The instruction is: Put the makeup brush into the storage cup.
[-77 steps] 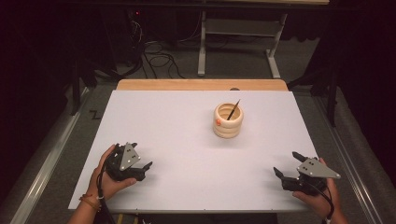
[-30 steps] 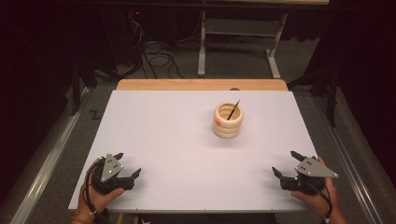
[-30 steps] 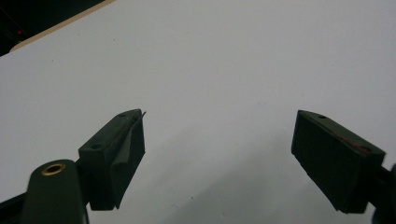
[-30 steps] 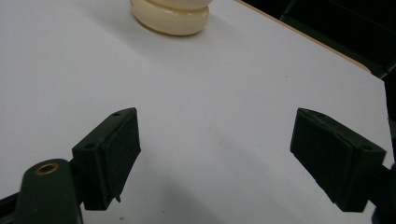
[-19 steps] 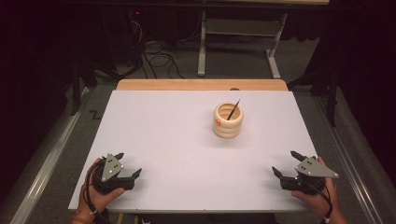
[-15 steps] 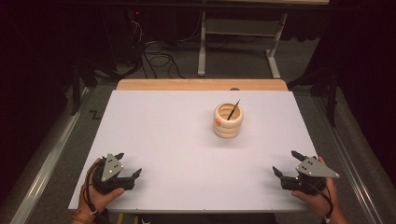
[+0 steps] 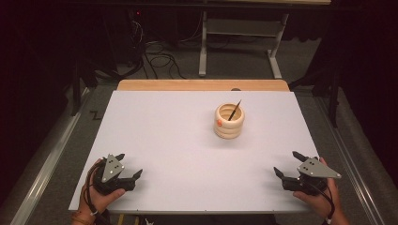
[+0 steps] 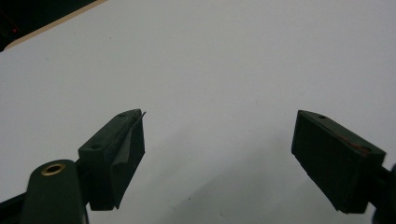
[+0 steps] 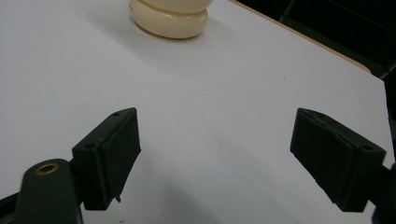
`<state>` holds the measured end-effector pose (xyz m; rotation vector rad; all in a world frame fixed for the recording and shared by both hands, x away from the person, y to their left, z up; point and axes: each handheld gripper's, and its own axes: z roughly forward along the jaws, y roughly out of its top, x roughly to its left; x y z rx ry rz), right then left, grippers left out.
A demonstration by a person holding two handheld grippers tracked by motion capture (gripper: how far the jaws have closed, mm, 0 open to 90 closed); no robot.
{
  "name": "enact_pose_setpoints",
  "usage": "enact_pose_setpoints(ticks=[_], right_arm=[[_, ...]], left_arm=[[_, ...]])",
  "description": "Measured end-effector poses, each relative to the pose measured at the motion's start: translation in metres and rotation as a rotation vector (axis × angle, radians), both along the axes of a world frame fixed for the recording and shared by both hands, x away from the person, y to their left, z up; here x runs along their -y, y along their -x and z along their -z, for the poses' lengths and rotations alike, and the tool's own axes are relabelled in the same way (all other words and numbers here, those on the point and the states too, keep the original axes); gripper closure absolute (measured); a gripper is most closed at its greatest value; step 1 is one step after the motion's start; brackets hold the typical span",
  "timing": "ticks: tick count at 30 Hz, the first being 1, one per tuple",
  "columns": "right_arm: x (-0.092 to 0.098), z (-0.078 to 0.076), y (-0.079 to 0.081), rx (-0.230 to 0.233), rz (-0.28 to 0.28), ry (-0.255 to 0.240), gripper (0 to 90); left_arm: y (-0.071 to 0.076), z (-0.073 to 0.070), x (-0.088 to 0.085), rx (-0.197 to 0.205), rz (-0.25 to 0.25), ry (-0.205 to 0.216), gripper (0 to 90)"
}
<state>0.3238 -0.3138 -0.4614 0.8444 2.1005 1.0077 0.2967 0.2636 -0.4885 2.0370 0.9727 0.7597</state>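
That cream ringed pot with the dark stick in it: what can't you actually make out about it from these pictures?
- Inside of the cream ringed pot: in the high view its own wall hides the bottom.
- Lower end of the dark stick: hidden inside the pot.
- Orange spot on the pot's side: too small to identify.
- Pot's top: cut off by the upper edge of the right gripper view.

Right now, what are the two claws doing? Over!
Left gripper open, empty, near table corner. Right gripper open, empty, opposite corner. Cream ringed pot upright, far off, dark stick leaning inside. White table between them bare.
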Motion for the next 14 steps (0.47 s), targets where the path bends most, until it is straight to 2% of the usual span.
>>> enact_pose_setpoints(ticks=[14], right_arm=[[-0.0002, 0.0002, -0.0001, -0.001, 0.004, 0.0, 16.9]], left_arm=[[-0.0008, 0.0001, -0.0002, 0.001, 0.002, -0.001, 18.6]])
